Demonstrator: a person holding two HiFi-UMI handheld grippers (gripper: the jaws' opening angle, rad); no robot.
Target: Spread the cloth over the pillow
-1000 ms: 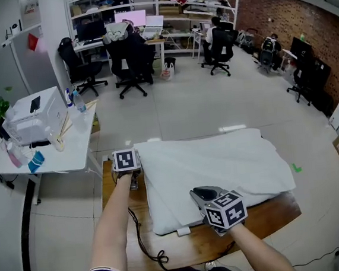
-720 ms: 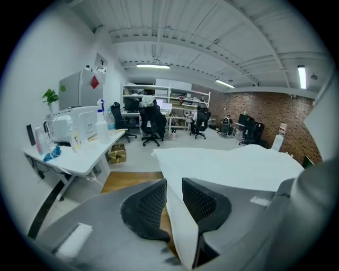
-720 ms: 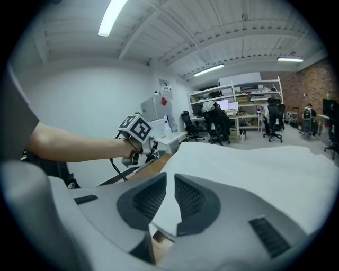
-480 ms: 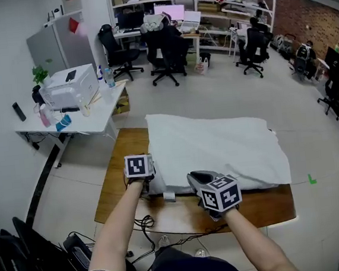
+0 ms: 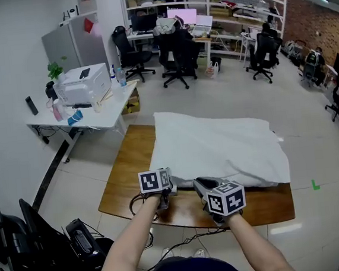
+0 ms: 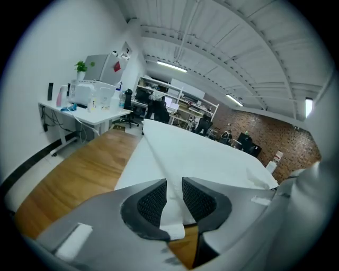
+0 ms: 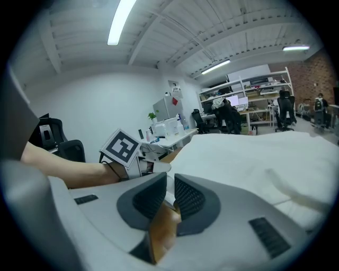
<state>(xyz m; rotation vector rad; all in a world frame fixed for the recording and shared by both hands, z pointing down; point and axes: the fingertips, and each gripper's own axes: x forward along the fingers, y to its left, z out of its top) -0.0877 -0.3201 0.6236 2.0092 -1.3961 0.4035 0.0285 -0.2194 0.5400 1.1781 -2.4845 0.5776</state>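
Office floor spread pale and glossy around a low wooden table (image 5: 128, 166), with black swivel chairs (image 5: 177, 57) and cluttered desks at the far end, a brick wall (image 5: 319, 22) on the far right and a white side table (image 5: 104, 111) carrying a printer (image 5: 84, 83) on the far left. On the wooden table the white cloth (image 5: 218, 148) lay over most of the right part of the top, leaving bare wood along the left side and the near edge. The pillow (image 5: 254, 181) showed only as a thick padded edge under the cloth's near side; the rest of it was covered.

Both grippers sat close together at the near-left corner of the cloth. The left gripper (image 6: 174, 185) had its jaws set fairly narrow with a folded strip of the cloth running between its pads and gripped there. The right gripper (image 7: 170, 180), just to the right of it, had its jaws almost together, pinching the thin edge of the cloth, with the wood visible below. The right gripper view looked across at the left gripper's marker cube (image 7: 121, 148) and the person's bare forearm (image 7: 63, 166).
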